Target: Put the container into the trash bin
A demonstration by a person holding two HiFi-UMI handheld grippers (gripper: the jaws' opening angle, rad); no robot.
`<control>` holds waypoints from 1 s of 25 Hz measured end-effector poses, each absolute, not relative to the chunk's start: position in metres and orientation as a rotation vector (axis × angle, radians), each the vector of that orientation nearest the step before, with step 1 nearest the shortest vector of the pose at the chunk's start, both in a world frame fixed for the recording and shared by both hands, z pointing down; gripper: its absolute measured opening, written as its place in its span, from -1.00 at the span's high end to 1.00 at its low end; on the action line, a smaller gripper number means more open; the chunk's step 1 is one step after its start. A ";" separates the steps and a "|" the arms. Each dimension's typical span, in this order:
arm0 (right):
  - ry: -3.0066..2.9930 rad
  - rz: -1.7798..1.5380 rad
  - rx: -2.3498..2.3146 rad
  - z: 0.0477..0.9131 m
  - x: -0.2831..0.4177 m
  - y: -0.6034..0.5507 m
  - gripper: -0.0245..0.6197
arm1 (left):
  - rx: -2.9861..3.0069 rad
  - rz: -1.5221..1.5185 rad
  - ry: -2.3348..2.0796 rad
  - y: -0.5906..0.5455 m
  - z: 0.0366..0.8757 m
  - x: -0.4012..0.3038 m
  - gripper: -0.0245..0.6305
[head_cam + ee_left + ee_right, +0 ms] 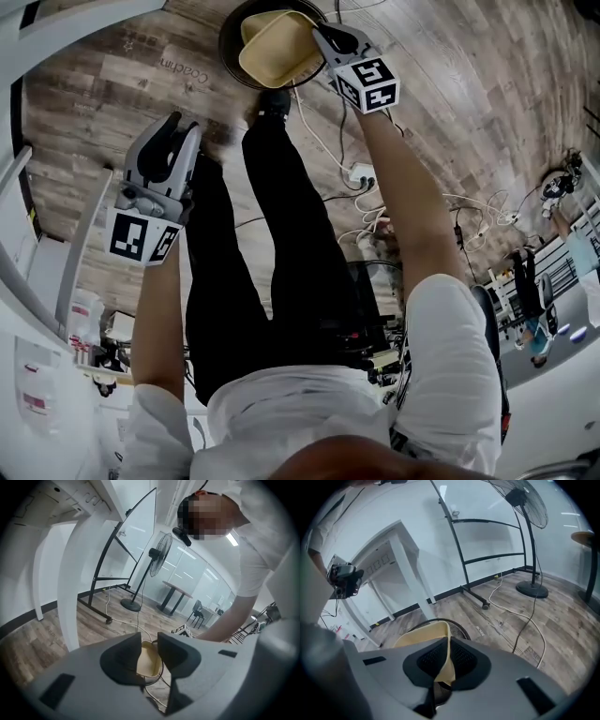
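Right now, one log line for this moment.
right hand-held gripper: shut on container | container: over trash bin | left hand-held gripper: open, empty

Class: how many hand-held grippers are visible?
2: left hand-held gripper, open, beside the leg; right hand-held gripper, holding the beige plastic container over the black mesh bin.

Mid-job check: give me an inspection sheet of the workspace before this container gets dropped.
Surface: wooden floor; no table in use.
Job's things: tan container held over the black mesh trash bin, not yet released.
Clutter: power strip on the floor.
Grippers: right gripper shut on the container's wall; left gripper open, empty, off to the side.
Cables: white cable runs from near the bin to the power strip.
Surroundings: standing fan, white table leg.
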State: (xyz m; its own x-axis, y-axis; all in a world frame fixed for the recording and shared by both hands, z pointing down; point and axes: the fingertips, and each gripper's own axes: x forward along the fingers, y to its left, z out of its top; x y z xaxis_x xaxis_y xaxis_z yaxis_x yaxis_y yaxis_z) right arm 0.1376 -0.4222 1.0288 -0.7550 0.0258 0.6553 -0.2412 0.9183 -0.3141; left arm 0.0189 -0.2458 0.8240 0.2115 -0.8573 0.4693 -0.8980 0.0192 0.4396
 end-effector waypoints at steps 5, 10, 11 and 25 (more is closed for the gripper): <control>-2.369 0.440 0.088 1.041 0.130 -0.420 0.80 | 1.805 0.079 -1.653 -0.246 0.826 0.013 0.58; -2.375 0.380 0.039 1.045 0.120 -0.416 0.80 | 1.796 0.088 -1.662 -0.244 0.826 0.009 0.58; -2.372 0.369 0.038 1.046 0.118 -0.416 0.76 | 1.794 0.085 -1.665 -0.245 0.826 0.008 0.57; -2.487 0.487 0.291 0.938 0.136 -0.425 0.48 | 1.912 0.057 -1.677 -0.256 0.761 0.014 0.57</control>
State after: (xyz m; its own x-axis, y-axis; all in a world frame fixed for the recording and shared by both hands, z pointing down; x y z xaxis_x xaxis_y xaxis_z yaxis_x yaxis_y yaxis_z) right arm 0.1362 -0.4254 0.9384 -0.8068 -0.0971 0.5828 -0.3097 0.9095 -0.2772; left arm 0.0138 -0.2561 0.7610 0.2056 -0.8924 0.4017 -0.9177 -0.0332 0.3959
